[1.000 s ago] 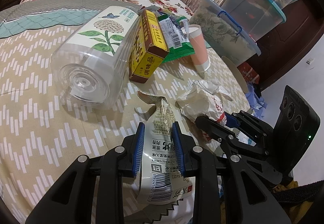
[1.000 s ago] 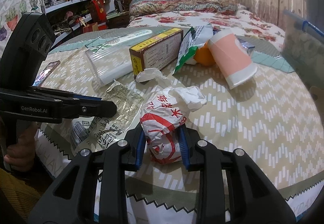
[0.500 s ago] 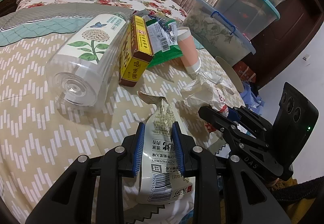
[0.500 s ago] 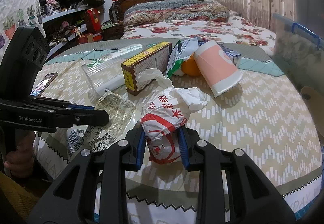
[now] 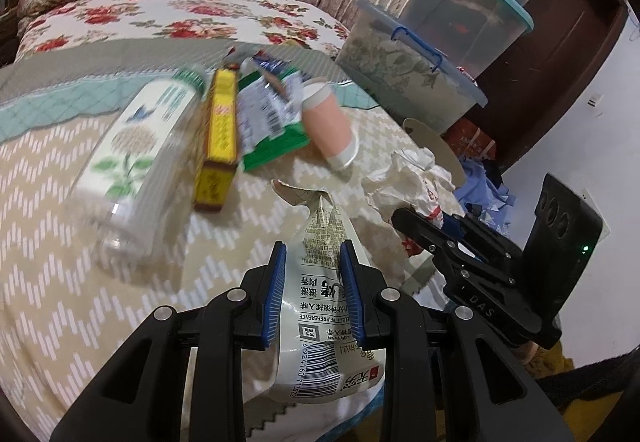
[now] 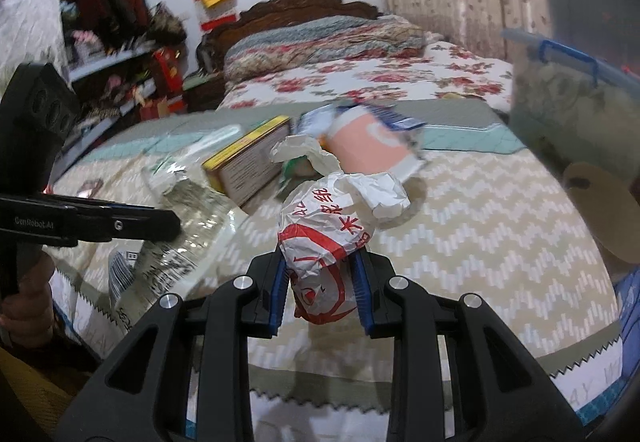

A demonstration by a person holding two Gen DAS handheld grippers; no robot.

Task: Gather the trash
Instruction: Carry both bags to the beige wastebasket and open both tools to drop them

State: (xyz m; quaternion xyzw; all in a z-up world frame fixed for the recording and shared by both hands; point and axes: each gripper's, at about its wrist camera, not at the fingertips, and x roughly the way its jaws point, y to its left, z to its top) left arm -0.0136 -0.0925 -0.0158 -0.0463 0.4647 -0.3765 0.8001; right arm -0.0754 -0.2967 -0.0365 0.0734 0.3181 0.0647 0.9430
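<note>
My left gripper (image 5: 312, 262) is shut on a white printed snack wrapper (image 5: 324, 306) and holds it above the bed's front edge; it also shows in the right wrist view (image 6: 160, 242). My right gripper (image 6: 318, 274) is shut on a crumpled white paper wrapper with red print (image 6: 324, 238), lifted off the cover; it shows in the left wrist view (image 5: 416, 186). On the zigzag bed cover (image 5: 80, 242) lie a clear plastic bottle (image 5: 136, 162), a yellow box (image 5: 218, 138), a green packet (image 5: 272, 122) and a pink paper cup (image 5: 330, 130).
Stacked clear storage bins (image 5: 440, 54) stand at the bed's right side, with a dark wooden cabinet (image 5: 560, 54) behind. Pillows and a headboard (image 6: 304, 26) are at the far end. Cluttered shelves (image 6: 120, 54) line the left wall. The floor (image 5: 608, 114) lies right of the bed.
Both grippers have lifted and pulled back from the bed with their wrappers held. The bottle, box, packet and cup stay on the cover and look farther away.
</note>
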